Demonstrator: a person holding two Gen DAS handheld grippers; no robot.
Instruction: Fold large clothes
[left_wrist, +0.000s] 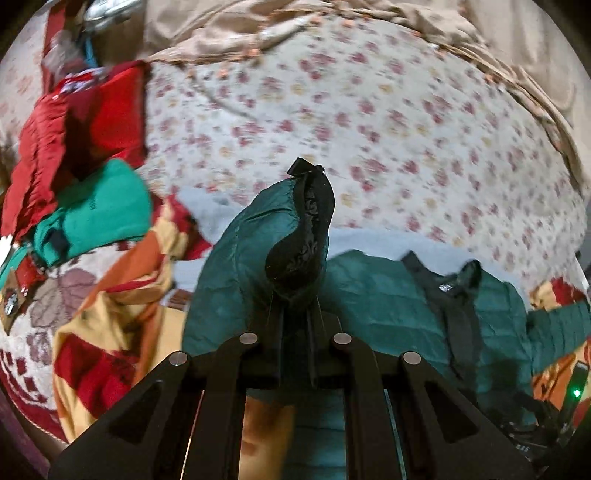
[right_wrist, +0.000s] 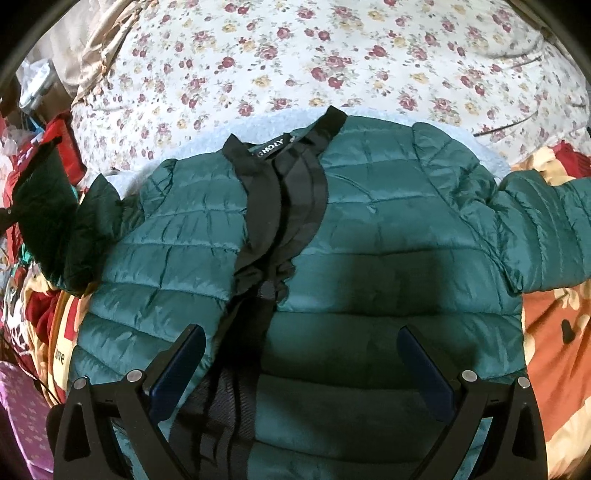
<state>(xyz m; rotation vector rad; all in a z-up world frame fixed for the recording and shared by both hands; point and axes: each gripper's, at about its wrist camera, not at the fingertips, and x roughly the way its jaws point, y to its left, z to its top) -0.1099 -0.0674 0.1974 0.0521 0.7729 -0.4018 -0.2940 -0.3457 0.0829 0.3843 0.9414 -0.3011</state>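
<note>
Left wrist cam: left gripper (left_wrist: 295, 295) is clamped tight on the sleeve (left_wrist: 258, 243) of the green puffer jacket (left_wrist: 388, 295), cuff end w/ black lining sticking up past the fingertips. Sleeve is lifted off the bed; rest of the jacket lies lower right, black collar and zip band showing. Behind it, the floral bedsheet (left_wrist: 369, 129). Left side: a heap of red clothes (left_wrist: 74, 122), a bright green garment (left_wrist: 99, 210) below it, and a patterned orange-red blanket (left_wrist: 122, 295) under the lot. Frame's a bit blurred.

Right wrist cam: right gripper (right_wrist: 299, 369) hangs over the jacket (right_wrist: 388, 229), jaws spread wide, nothing between the blue pads (right_wrist: 177, 373). Jacket is spread front-up on a pale fleecy cloth (right_wrist: 480, 155), collar toward the floral sheet (right_wrist: 295, 55), zip partly open. One sleeve (right_wrist: 546, 229) stretches out to the right edge of frame; the other sleeve, at left, rises up in shadow.
</note>
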